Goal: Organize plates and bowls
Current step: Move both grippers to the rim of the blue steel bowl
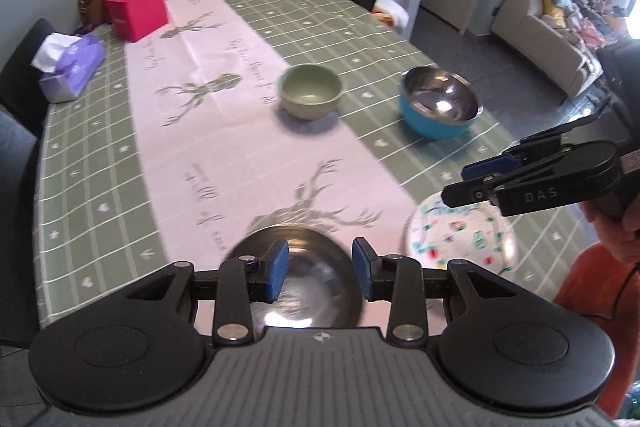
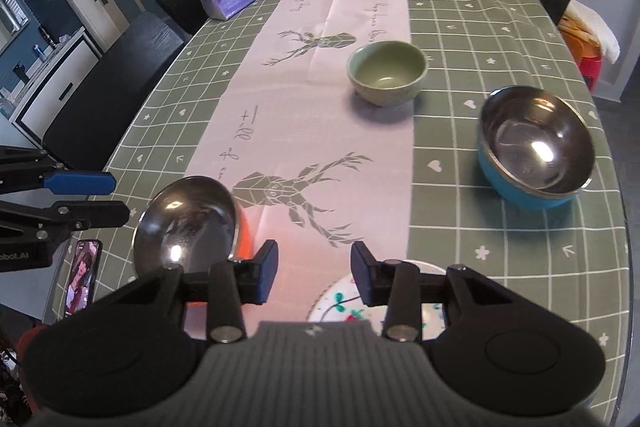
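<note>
Both claws empty above the desk [image 2: 500,39]
Left claw [image 1: 320,271] and right claw [image 2: 314,277] stand part open, over steel bowl [image 2: 188,223] and patterned plate [image 2: 336,303].

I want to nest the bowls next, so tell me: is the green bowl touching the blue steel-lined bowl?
Apart. The right wrist view shows the green bowl and the blue bowl with a clear strip of tablecloth between them.

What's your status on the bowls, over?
Left gripper and right gripper open, empty. Orange bowl, blue bowl, green bowl, plate unstacked. Nothing blocking.
</note>
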`<action>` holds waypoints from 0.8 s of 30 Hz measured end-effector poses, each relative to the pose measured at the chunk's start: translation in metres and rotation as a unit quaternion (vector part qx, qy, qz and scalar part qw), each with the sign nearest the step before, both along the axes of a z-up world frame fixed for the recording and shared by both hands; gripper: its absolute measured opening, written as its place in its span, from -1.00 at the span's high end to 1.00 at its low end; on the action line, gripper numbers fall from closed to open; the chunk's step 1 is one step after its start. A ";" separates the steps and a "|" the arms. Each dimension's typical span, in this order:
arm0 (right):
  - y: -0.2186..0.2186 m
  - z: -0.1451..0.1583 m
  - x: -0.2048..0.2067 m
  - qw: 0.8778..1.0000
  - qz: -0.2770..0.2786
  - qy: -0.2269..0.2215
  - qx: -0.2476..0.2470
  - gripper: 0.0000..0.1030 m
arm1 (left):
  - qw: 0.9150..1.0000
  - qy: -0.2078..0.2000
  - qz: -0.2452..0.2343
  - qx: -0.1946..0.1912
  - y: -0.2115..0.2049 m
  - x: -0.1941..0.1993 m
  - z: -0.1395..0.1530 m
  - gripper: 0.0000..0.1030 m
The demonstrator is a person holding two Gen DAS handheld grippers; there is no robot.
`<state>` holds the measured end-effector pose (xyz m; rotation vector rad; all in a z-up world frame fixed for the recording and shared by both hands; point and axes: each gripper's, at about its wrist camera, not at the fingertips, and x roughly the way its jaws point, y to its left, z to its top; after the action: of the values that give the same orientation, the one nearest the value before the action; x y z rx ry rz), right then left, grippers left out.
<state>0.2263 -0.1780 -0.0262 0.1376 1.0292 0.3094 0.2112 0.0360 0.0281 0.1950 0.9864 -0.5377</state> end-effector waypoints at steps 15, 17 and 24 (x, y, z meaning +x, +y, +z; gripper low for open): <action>-0.126 -0.014 0.021 0.991 -0.135 -0.001 -0.014 0.11 | 0.997 0.024 -0.068 -0.037 -0.116 0.057 -0.018 0.18; -0.137 -0.017 0.030 0.988 -0.151 -0.003 -0.016 0.12 | 0.997 0.024 -0.064 -0.044 -0.127 0.071 -0.024 0.18; -0.162 -0.032 0.066 0.982 -0.188 0.006 -0.010 0.14 | 0.996 0.033 -0.028 -0.075 -0.152 0.120 -0.052 0.25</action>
<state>0.2924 -0.3397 -0.0583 0.3118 0.9949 -0.0457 0.3312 -0.1160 -0.0241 0.0711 1.0025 -0.6697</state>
